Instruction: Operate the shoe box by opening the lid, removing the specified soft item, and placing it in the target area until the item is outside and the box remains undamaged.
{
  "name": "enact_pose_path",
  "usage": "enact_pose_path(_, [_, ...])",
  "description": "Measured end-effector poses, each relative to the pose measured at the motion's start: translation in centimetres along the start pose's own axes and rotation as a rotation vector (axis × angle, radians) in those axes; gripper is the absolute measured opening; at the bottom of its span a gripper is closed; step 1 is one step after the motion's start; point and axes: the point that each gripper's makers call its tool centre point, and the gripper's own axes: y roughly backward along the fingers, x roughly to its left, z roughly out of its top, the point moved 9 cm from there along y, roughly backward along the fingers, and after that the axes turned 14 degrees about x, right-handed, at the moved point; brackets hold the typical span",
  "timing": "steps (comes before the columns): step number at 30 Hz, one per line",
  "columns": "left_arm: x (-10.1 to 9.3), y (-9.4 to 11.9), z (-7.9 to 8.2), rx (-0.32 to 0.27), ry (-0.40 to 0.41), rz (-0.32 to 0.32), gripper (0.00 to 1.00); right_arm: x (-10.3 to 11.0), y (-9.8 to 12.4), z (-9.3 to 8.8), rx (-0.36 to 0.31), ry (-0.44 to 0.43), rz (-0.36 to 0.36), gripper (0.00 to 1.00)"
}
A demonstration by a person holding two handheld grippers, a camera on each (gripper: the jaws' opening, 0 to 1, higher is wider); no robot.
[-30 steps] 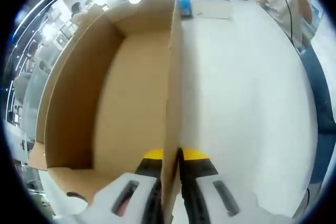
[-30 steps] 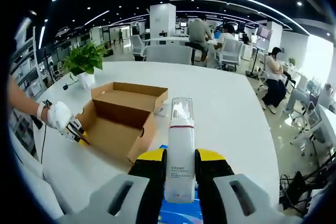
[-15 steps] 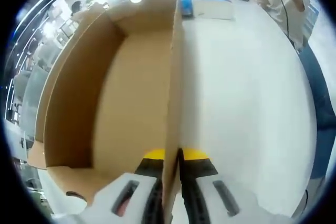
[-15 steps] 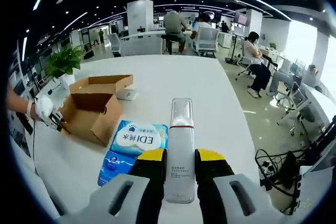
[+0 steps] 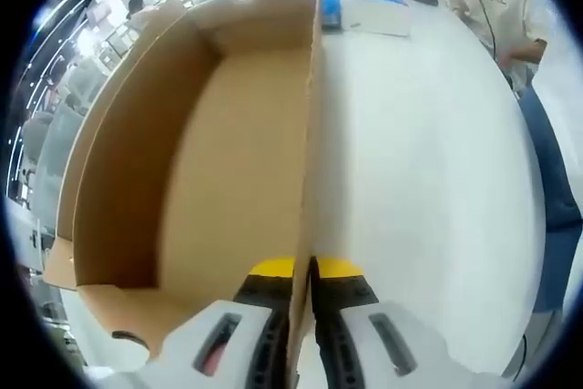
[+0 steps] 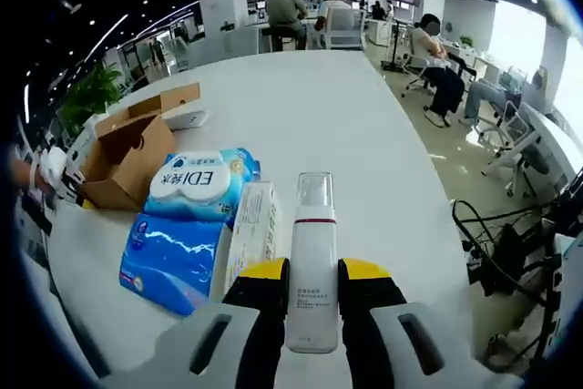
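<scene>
In the left gripper view the open cardboard shoe box lies on the white table, its inside bare. My left gripper is shut on the box's near side wall, which runs straight up between the jaws. In the right gripper view my right gripper is shut on a white bottle with a clear cap and red band, held above the table. The same box sits far left there, with a gloved hand beside it. A blue-and-white soft pack lies on the table left of the bottle.
A white carton lies beside the soft pack. The white table stretches far and to the right. People sit at desks in the background; a person stands at the table's far right edge. A potted plant stands behind the box.
The right gripper view has swung and dropped toward the table with the bottle; the soft pack and carton now lie close, left of the bottle. The left gripper holds the box wall as before.
</scene>
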Motion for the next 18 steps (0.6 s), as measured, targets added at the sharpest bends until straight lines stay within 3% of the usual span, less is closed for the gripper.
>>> enact_pose_path(2, [0.1,-0.1,0.0,0.003,0.007,-0.003,0.04,0.2,-1.6,-0.5,0.023,-0.003,0.013,0.2])
enact_pose_path(7, [0.2,-0.2,-0.1,0.005,0.012,-0.009,0.04,0.3,-2.1,0.0,0.022,-0.006,0.024,0.2])
enact_pose_path(9, [0.2,-0.2,0.0,0.006,0.013,-0.013,0.04,-0.2,-3.5,-0.2,0.037,-0.008,0.031,0.2])
enact_pose_path(18, [0.1,-0.2,0.0,-0.001,0.008,-0.012,0.04,-0.6,-5.3,-0.5,0.068,0.032,0.047,0.2])
